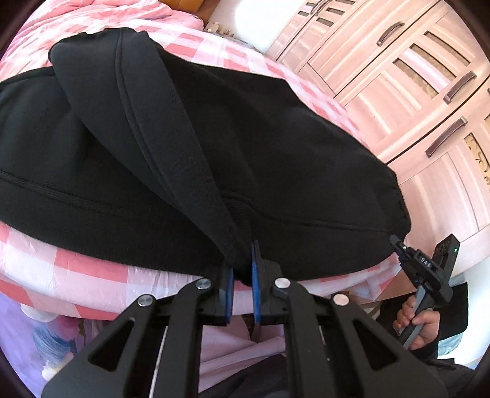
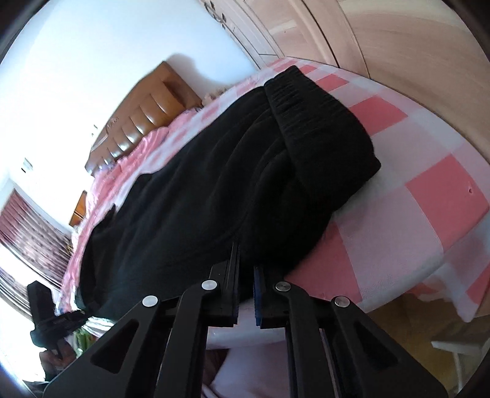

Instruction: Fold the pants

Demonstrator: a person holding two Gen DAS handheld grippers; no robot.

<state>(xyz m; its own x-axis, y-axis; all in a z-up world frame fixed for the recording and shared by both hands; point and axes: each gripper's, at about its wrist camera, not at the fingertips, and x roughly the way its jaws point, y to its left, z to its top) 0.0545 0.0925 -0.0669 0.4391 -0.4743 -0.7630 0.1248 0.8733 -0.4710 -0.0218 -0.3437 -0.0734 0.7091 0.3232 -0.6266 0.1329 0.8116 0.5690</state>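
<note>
Your left gripper [image 1: 242, 269] pinches the black pants [image 1: 183, 147] edge on the bed [image 1: 92, 275]; your right gripper [image 2: 246, 275] pinches it too.

bed [image 1: 92, 269]: pink-white checked cover | on it: black pants [image 1: 214, 147], pink quilt [image 1: 76, 18]

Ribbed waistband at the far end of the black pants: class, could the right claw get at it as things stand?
Probably not straight away. The right claw is shut on the near edge of the black pants, so it is occupied. Nothing lies on the ribbed waistband itself, though, so once it lets go the way looks free.
</note>
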